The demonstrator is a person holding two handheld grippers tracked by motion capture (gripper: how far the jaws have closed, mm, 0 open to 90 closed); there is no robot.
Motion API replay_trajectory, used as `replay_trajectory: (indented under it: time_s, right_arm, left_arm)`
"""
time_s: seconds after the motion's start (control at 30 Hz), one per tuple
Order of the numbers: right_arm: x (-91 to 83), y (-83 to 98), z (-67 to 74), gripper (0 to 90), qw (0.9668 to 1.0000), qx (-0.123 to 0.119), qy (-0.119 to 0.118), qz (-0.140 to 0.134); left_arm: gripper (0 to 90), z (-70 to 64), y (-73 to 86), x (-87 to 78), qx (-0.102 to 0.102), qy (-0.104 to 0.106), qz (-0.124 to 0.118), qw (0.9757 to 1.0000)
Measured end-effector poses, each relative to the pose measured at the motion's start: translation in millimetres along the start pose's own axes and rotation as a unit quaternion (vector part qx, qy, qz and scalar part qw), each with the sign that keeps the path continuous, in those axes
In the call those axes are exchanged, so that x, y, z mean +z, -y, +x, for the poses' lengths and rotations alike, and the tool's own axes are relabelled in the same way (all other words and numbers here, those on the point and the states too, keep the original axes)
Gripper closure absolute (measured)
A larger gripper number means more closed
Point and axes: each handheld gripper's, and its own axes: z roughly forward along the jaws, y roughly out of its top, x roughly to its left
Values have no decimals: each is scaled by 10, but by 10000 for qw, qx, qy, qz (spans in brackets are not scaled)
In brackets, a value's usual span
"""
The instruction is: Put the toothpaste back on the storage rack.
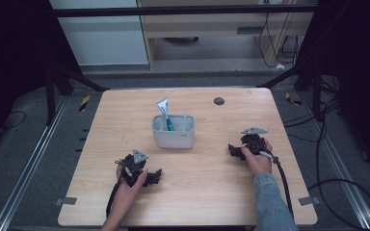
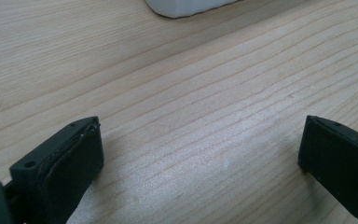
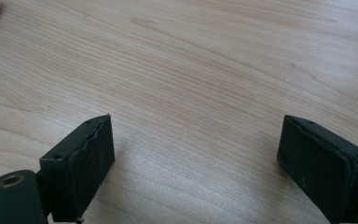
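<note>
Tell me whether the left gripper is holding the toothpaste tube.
No: the left gripper stands open over bare table, while the toothpaste tube sits in the white holder.

light: even, soft | table (image 1: 197, 192): bright | surroundings: dark | close views: sheen, blurred edges

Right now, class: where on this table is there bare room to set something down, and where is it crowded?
Bare wood lies between the left gripper and right gripper, in front of the white holder. The far left corner of the table is free too. It is tightest at the holder, where the toothpaste tube stands, with a dark round spot behind.
</note>
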Motion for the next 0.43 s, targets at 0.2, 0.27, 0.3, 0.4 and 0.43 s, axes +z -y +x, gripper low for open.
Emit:
replay_trajectory:
  time_s: [0.2,0.27,0.3,0.4,0.43]
  right_arm:
    - [-1,10,-81,70,9999,92,59,62]
    - [-10,25,-87,22,9997,153,140,118]
    - [-14,32,-77,8,9994,241,215,147]
    - [-29,49,-59,3,9986,351,359,159]
    - [-30,50,-56,3,9985,365,371,160]
  left_arm:
    - [0,-1,0,0,-2,0,-1,10000]
    - [0,-4,0,0,1,0,-3,10000]
    - [0,-6,1,-1,4,-2,-4,10000]
    - [0,-18,4,-3,-4,3,-11,10000]
    - [0,-18,5,-3,9,8,-9,10000]
